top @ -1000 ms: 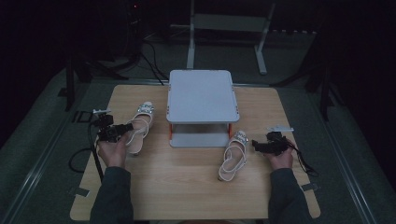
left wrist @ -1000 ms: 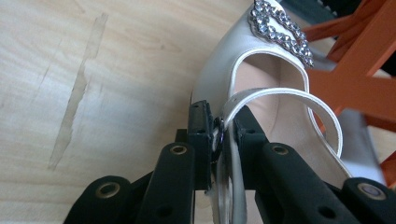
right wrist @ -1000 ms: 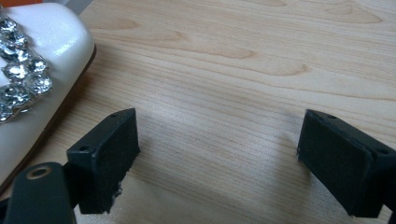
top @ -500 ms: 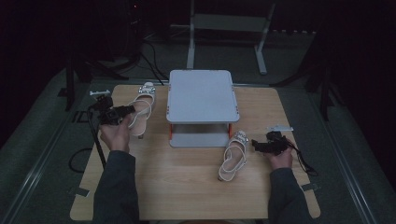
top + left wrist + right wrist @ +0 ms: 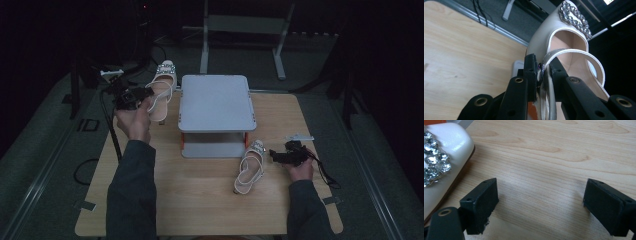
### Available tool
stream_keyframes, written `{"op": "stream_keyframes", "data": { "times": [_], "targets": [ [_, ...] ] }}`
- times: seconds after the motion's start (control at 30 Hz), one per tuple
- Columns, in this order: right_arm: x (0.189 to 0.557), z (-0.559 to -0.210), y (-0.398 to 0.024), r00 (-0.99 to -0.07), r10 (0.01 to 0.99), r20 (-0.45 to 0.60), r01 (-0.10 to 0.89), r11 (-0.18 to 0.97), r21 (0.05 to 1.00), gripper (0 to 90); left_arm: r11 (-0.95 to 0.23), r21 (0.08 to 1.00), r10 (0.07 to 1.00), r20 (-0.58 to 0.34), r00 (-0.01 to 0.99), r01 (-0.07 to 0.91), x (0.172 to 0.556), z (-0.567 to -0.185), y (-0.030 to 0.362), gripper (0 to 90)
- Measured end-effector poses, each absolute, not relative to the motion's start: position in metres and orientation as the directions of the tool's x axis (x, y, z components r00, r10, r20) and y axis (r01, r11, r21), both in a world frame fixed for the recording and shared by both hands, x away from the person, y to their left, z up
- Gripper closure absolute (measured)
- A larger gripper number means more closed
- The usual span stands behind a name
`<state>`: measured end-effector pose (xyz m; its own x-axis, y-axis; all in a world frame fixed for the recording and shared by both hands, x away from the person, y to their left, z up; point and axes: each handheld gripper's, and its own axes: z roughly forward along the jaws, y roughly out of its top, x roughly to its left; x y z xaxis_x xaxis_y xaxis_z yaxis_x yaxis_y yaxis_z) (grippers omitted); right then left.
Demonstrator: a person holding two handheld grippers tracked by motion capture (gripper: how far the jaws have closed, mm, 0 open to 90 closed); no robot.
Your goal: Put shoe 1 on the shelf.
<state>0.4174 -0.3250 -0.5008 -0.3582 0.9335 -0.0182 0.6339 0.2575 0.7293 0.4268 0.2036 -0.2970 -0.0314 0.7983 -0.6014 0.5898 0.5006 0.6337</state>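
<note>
My left gripper (image 5: 145, 95) holds a cream slingback shoe (image 5: 161, 92) with a rhinestone toe up in the air, left of the grey two-tier stand (image 5: 216, 102). In the left gripper view its jaws are shut on the shoe's thin heel strap (image 5: 544, 67), with the jewelled toe (image 5: 575, 18) pointing away. The matching shoe (image 5: 250, 165) lies on the wooden table (image 5: 200, 200) in front of the stand. My right gripper (image 5: 273, 154) rests on the table just right of that shoe, open; the shoe's toe (image 5: 441, 167) lies left of the empty jaws (image 5: 541, 205).
The stand has a lower shelf (image 5: 212, 149) on orange legs. A small white piece (image 5: 299, 137) lies on the table behind my right hand. Cables (image 5: 112, 130) trail off the table's left side. A metal frame (image 5: 245, 30) stands on the floor beyond the table.
My left hand has lifted the shoe off the table and carried it up and toward the far left corner. The right hand and the other shoe stayed put.
</note>
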Motion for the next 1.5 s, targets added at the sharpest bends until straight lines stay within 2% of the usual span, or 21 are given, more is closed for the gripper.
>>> {"op": "stream_keyframes", "data": {
  "times": [0.13,0.33,0.8,0.93,1.5],
  "targets": [
    [0.417,-0.501,-0.325,-0.358,0.933,-0.018,0.634,0.257,0.729,12.5,0.526,0.623,0.773,-0.634,-0.020,0.579,0.432,-0.287,0.189,79.8],
    [0.417,-0.501,-0.325,-0.359,0.933,-0.020,0.634,0.260,0.728,12.5,0.503,0.617,0.778,-0.628,-0.006,0.605,0.446,-0.276,0.151,79.7],
    [0.417,-0.501,-0.325,-0.359,0.933,-0.020,0.634,0.260,0.728,12.6,0.493,0.569,0.777,-0.628,-0.039,0.658,0.460,-0.294,0.098,79.6],
    [0.417,-0.501,-0.325,-0.359,0.933,-0.020,0.634,0.260,0.728,12.6,0.501,0.544,0.759,-0.650,-0.040,0.673,0.463,-0.299,0.089,79.3],
    [0.418,-0.501,-0.325,-0.360,0.933,-0.021,0.633,0.261,0.729,12.6,0.496,0.556,0.792,-0.605,-0.084,0.667,0.468,-0.306,0.087,77.9]
  ]
}}
